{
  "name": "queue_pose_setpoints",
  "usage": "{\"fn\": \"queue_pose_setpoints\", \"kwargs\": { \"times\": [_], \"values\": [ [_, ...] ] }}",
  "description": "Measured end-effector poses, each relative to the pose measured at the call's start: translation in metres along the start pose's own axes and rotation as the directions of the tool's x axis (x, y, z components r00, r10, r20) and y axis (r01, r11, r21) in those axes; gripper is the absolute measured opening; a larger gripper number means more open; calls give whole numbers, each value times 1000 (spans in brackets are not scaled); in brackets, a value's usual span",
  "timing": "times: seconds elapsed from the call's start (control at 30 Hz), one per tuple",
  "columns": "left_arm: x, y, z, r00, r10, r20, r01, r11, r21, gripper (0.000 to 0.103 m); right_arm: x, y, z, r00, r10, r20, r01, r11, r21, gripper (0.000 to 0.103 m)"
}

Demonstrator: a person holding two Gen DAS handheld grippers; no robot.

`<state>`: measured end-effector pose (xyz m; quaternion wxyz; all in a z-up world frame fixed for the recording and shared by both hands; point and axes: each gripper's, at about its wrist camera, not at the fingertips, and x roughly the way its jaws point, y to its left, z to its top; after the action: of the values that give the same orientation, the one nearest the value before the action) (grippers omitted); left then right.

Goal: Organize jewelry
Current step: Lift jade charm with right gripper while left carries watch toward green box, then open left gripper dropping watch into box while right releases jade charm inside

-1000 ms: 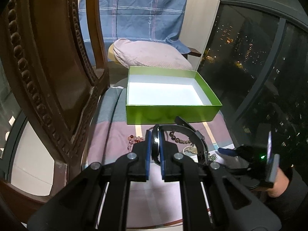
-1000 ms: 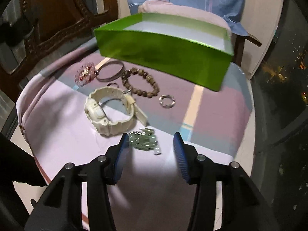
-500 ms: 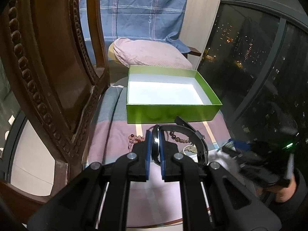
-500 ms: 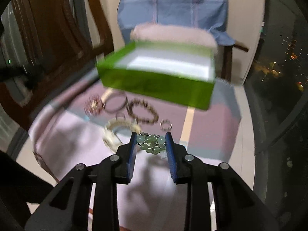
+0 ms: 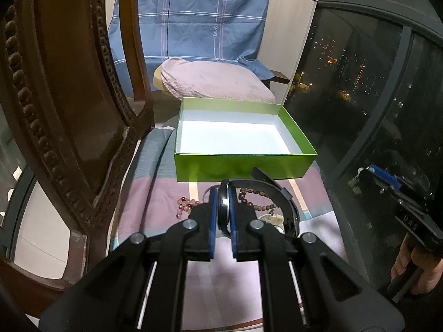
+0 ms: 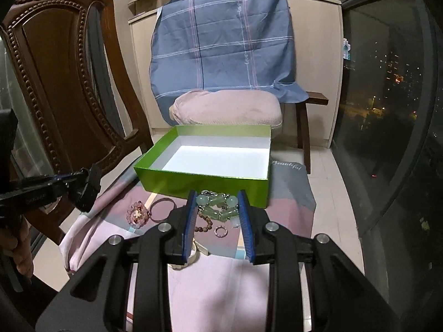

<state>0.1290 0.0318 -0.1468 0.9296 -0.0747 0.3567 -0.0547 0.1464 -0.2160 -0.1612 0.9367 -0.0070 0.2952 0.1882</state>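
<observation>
An open green box (image 5: 243, 163) with a white floor stands on the cloth-covered table; it also shows in the right wrist view (image 6: 205, 182). My left gripper (image 5: 223, 202) is shut on a black watch (image 5: 279, 196), held above the table just short of the box. My right gripper (image 6: 217, 207) is shut on a green bead bracelet (image 6: 218, 206), held up in front of the box's near wall. On the table lie a pink bead bracelet (image 6: 137, 214), a thin bangle (image 6: 160, 207), a brown bead bracelet (image 6: 206, 222), a small ring (image 6: 220, 231) and a white watch (image 6: 198, 250), partly hidden by my fingers.
A carved wooden chair (image 6: 69, 88) stands at the left, close to the table. A chair with a pink cushion (image 6: 227, 108) and blue plaid cloth (image 6: 224, 44) is behind the box. A dark window (image 6: 393, 110) runs along the right. The table edge is near me.
My right gripper closed on the green bead bracelet and lifted it off the table toward the box. My left gripper kept hold of the black watch and barely moved.
</observation>
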Motion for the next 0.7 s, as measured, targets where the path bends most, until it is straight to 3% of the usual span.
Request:
{"fn": "queue_pose_setpoints", "kwargs": {
  "times": [0.7],
  "values": [
    [9,-5,1,1000,-3,-18,3,1000,0,9,4,-6,-4,1000,-11,-24,11,1000,10,30]
  ]
}}
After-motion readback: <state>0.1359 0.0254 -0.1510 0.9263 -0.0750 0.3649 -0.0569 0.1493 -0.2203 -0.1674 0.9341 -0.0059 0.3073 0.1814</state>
